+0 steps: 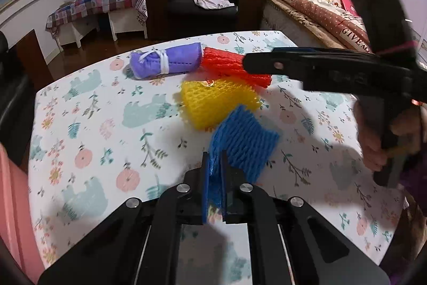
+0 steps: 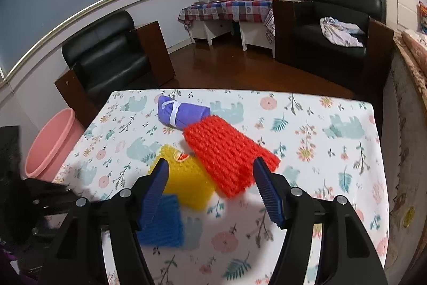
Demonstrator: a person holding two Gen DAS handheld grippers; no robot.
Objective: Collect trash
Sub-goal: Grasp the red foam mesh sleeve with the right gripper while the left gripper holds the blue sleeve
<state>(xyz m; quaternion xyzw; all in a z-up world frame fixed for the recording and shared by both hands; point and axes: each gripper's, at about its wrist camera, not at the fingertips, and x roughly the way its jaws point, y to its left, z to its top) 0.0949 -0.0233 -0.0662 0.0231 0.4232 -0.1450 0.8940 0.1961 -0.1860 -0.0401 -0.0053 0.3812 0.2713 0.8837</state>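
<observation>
Several foam fruit nets lie on the floral tablecloth (image 1: 106, 130). My left gripper (image 1: 214, 156) is shut on the near edge of the blue net (image 1: 245, 140), which folds up between its pads. Behind it lie a yellow net (image 1: 216, 103), a red net (image 1: 229, 64) and a purple roll tied with white string (image 1: 165, 62). In the right wrist view my right gripper (image 2: 212, 174) stands open just above the near end of the red net (image 2: 226, 154), without touching it. The yellow net (image 2: 186, 180) and blue net (image 2: 162, 226) lie to its left, the purple roll (image 2: 181, 114) beyond.
A pink bin (image 2: 50, 143) stands on the floor off the table's left side. Black armchairs (image 2: 106, 58), a side table with a checked cloth (image 2: 229, 8) and a bed (image 1: 320, 15) surround the table. A hand (image 1: 373, 143) holds the right gripper's handle.
</observation>
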